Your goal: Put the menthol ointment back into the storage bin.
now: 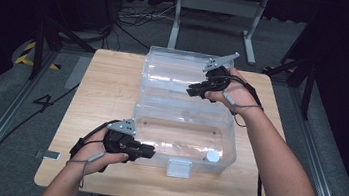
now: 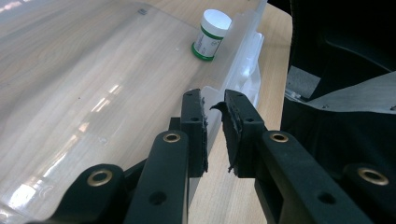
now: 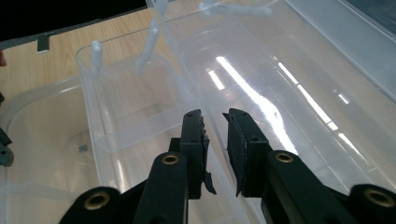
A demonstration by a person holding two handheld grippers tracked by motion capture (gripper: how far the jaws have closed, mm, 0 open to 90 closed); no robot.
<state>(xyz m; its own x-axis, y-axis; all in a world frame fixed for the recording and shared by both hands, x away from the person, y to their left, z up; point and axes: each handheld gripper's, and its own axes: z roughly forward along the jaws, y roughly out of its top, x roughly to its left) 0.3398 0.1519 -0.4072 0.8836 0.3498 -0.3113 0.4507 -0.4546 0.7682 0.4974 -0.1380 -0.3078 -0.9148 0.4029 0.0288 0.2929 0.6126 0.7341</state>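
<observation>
My left claw [image 1: 148, 151] had just closed on the near wall of the clear box [image 1: 184, 129] at mid-table, a bottle [image 1: 212, 156] standing inside it. My right claw [image 1: 194, 91] gripped the raised lid [image 1: 175, 73] by its edge.

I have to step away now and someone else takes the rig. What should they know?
Left gripper: jaws closed on the near-left rim of the clear plastic box.
Right gripper: jaws closed on the edge of the box's hinged lid, which stands open at the far side.
Small white bottle with green band stands inside the box, near-right corner.
Done: both grips set.
Left, probably: swing the lid shut and latch it.
</observation>
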